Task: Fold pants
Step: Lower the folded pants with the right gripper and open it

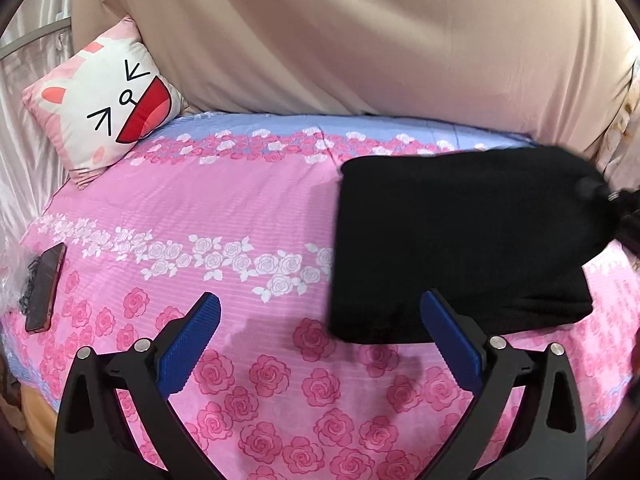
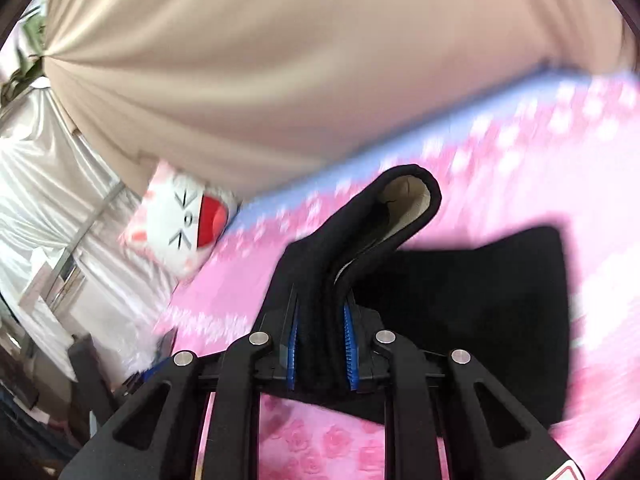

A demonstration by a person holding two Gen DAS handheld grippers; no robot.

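Observation:
The black pants [image 1: 460,240] lie folded on the pink floral bedsheet [image 1: 240,208], at the right of the left wrist view. My left gripper [image 1: 320,320] is open and empty, hovering above the sheet just left of the pants' near edge. My right gripper [image 2: 320,344] is shut on a bunched edge of the pants [image 2: 360,240] and holds it lifted off the bed; a beige inner lining [image 2: 408,200] shows at the raised fold. The right gripper also shows, blurred, at the right edge of the left wrist view [image 1: 612,200].
A cat-face pillow [image 1: 108,100] leans at the back left of the bed. A phone [image 1: 46,288] lies near the bed's left edge beside a cable. A beige curtain [image 1: 360,40] hangs behind the bed. White drapes [image 2: 60,200] hang on the left.

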